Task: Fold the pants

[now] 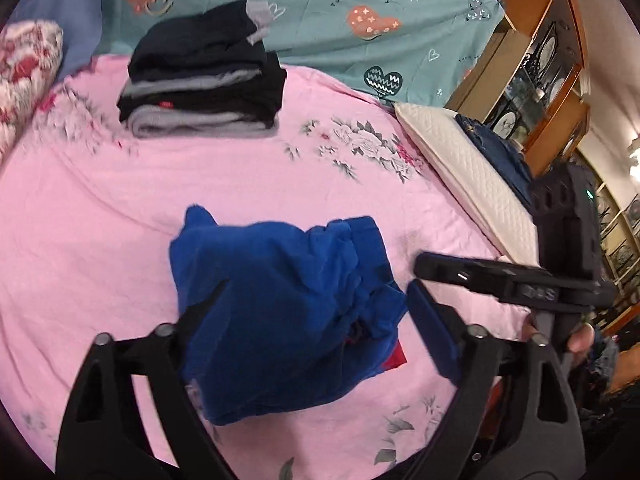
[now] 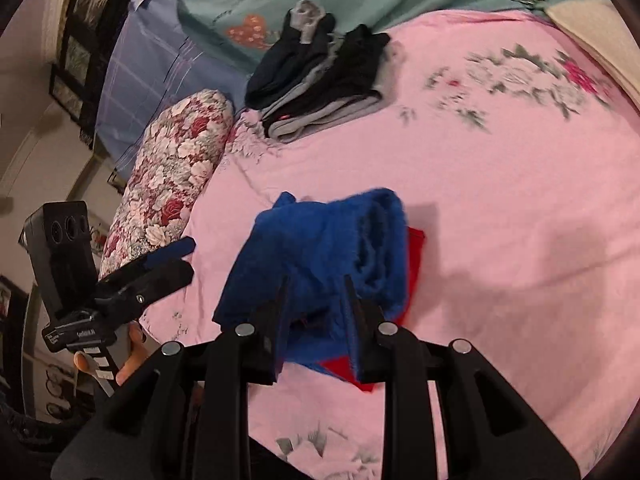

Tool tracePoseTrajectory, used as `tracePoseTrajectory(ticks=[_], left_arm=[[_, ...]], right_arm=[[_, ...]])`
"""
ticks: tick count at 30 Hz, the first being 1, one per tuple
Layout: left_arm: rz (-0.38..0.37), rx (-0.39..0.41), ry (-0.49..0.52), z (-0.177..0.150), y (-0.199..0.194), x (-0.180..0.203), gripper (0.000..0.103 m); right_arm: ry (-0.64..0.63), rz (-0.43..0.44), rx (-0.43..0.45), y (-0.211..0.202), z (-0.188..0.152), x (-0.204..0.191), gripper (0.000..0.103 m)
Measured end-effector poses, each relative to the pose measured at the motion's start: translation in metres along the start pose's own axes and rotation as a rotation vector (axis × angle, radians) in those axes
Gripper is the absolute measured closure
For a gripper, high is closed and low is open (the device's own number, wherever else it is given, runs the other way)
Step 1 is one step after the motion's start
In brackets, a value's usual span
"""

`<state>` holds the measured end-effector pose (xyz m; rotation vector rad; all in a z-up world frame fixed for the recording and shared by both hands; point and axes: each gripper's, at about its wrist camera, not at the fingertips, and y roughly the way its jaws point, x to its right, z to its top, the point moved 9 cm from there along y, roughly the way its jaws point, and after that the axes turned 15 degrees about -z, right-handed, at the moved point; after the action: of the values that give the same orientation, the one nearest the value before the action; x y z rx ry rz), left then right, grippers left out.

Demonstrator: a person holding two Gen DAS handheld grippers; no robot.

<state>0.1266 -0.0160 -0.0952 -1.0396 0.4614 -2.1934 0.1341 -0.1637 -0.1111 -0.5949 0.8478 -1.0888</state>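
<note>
Blue pants (image 1: 280, 304) with a red patch lie folded in a bundle on the pink floral sheet (image 1: 120, 208). My left gripper (image 1: 316, 296) is open, its jaws wide on either side of the bundle, above it. In the right wrist view the same pants (image 2: 320, 248) lie just ahead of my right gripper (image 2: 316, 284). Its jaws stand part open over the bundle's near edge, and I cannot tell if they pinch cloth. The right gripper also shows in the left wrist view (image 1: 480, 272), and the left gripper in the right wrist view (image 2: 160, 264).
A stack of folded dark and grey clothes (image 1: 204, 76) sits at the far side of the bed. A floral bolster (image 2: 168, 168) lies at the left. A white pillow (image 1: 460, 164) and a wooden cabinet (image 1: 528, 60) stand at the right. A teal blanket (image 1: 340, 8) lies behind.
</note>
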Motion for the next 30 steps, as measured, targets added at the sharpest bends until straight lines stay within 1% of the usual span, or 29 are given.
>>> tracePoseTrajectory(ticks=[1,2,3,4,5,6,7,8,10,11,13,15,16,18,19,20,21,22,23,24,25,26,27,28,29,30], left_arm=[[-0.006,-0.017,-0.003,-0.003,0.009,0.0,0.033],[-0.014,-0.04,-0.004,-0.009,0.018,-0.001,0.037],[-0.019,-0.06,0.0,-0.013,0.03,0.0,0.044],[-0.011,-0.097,0.0,-0.023,0.042,-0.004,0.053],[-0.006,-0.123,-0.01,-0.029,0.049,-0.01,0.057],[-0.009,-0.153,-0.034,-0.037,0.056,-0.018,0.061],[-0.017,-0.166,-0.055,-0.043,0.06,-0.026,0.061],[-0.04,-0.174,-0.08,-0.05,0.064,-0.032,0.061],[-0.08,-0.176,-0.099,-0.06,0.064,-0.037,0.059],[-0.091,-0.177,-0.097,-0.064,0.064,-0.038,0.059],[-0.099,-0.173,-0.089,-0.066,0.061,-0.035,0.059],[-0.087,-0.172,-0.063,-0.066,0.056,-0.029,0.059],[-0.083,-0.17,-0.055,-0.066,0.055,-0.027,0.059],[-0.094,-0.168,-0.059,-0.068,0.053,-0.025,0.059],[-0.099,-0.167,-0.063,-0.069,0.054,-0.025,0.059],[-0.103,-0.166,-0.062,-0.07,0.053,-0.024,0.059],[-0.107,-0.164,-0.061,-0.07,0.052,-0.024,0.059],[-0.111,-0.165,-0.061,-0.071,0.05,-0.025,0.059],[-0.116,-0.165,-0.065,-0.071,0.049,-0.025,0.059],[-0.12,-0.166,-0.071,-0.071,0.047,-0.025,0.059],[-0.129,-0.167,-0.081,-0.071,0.046,-0.026,0.059],[-0.13,-0.169,-0.087,-0.072,0.045,-0.026,0.059],[-0.13,-0.171,-0.088,-0.072,0.046,-0.026,0.059],[-0.127,-0.171,-0.085,-0.073,0.045,-0.025,0.059],[-0.125,-0.171,-0.08,-0.073,0.045,-0.024,0.059],[-0.124,-0.172,-0.077,-0.073,0.045,-0.024,0.059]], right_arm=[[-0.011,-0.008,-0.01,0.009,0.005,-0.005,0.077],[-0.02,-0.016,-0.027,0.02,0.007,-0.009,0.077],[-0.023,-0.033,-0.048,0.031,0.006,-0.009,0.077],[-0.023,-0.067,-0.07,0.043,0.003,-0.004,0.077],[-0.009,-0.131,-0.114,0.056,-0.007,0.006,0.078],[0.012,-0.183,-0.155,0.064,-0.019,0.018,0.085],[0.031,-0.211,-0.182,0.068,-0.029,0.028,0.088],[0.059,-0.223,-0.186,0.067,-0.041,0.038,0.089],[0.107,-0.207,-0.19,0.06,-0.057,0.05,0.089],[0.124,-0.219,-0.197,0.057,-0.063,0.056,0.089],[0.136,-0.201,-0.207,0.054,-0.064,0.059,0.088],[0.117,-0.227,-0.231,0.047,-0.057,0.055,0.086],[0.089,-0.243,-0.217,0.038,-0.048,0.05,0.085],[0.001,-0.249,-0.149,0.02,-0.023,0.028,0.083],[-0.057,-0.244,-0.112,0.012,-0.008,0.012,0.073],[-0.137,-0.227,-0.074,0.007,0.01,-0.01,0.055],[-0.216,-0.207,-0.05,0.008,0.025,-0.032,0.048],[-0.289,-0.191,-0.047,0.015,0.037,-0.05,0.046],[-0.381,-0.17,-0.073,0.03,0.046,-0.07,0.046],[-0.452,-0.142,-0.118,0.047,0.051,-0.087,0.046],[-0.516,-0.102,-0.185,0.067,0.053,-0.103,0.046],[-0.554,-0.079,-0.237,0.084,0.055,-0.114,0.046],[-0.582,-0.075,-0.272,0.099,0.057,-0.123,0.046],[-0.604,-0.095,-0.283,0.11,0.061,-0.127,0.046],[-0.624,-0.137,-0.282,0.124,0.068,-0.13,0.046],[-0.634,-0.159,-0.292,0.135,0.072,-0.131,0.046]])
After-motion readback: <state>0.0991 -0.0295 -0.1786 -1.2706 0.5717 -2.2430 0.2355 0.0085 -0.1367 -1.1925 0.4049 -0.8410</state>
